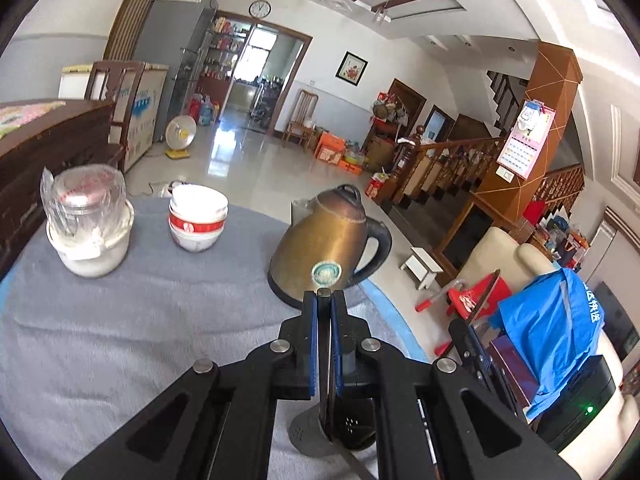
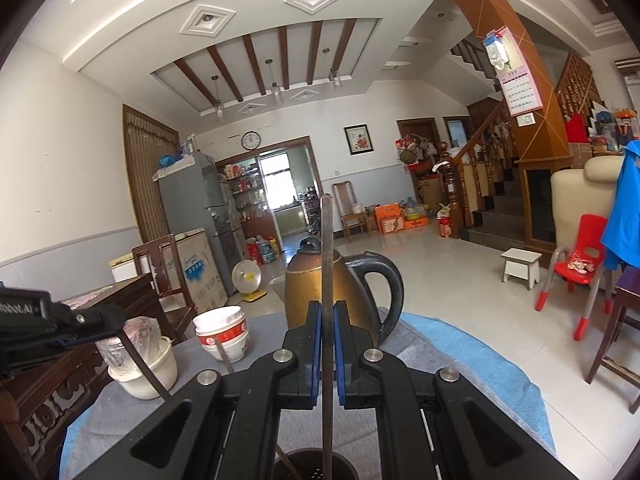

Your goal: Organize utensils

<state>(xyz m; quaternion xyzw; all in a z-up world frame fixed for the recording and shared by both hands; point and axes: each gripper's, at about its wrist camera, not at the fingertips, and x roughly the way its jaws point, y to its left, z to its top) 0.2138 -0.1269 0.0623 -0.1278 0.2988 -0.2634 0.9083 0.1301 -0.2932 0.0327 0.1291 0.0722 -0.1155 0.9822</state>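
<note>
Two thin utensils held upright, each directly over the dark perforated holder

The right gripper (image 2: 328,312) is clamped tight on a long, thin, grey metal rod-like utensil (image 2: 327,248), whose long axis runs straight up and down; its lower end points into the round, dark, perforated utensil holder (image 2: 316,466) just below, at the near edge of the grey cloth-covered tabletop (image 2: 420,356). The left gripper (image 1: 324,300), equally closed, pinches a second thin dark metal utensil (image 1: 326,392) whose shaft drops into the same holder (image 1: 344,428). From the right-hand view, this rod slants toward the holder. Both hands sit about equally close, so a short descent looks like the remaining move. The bronze metal kettle (image 1: 328,240) stands beyond, well clear.
</note>
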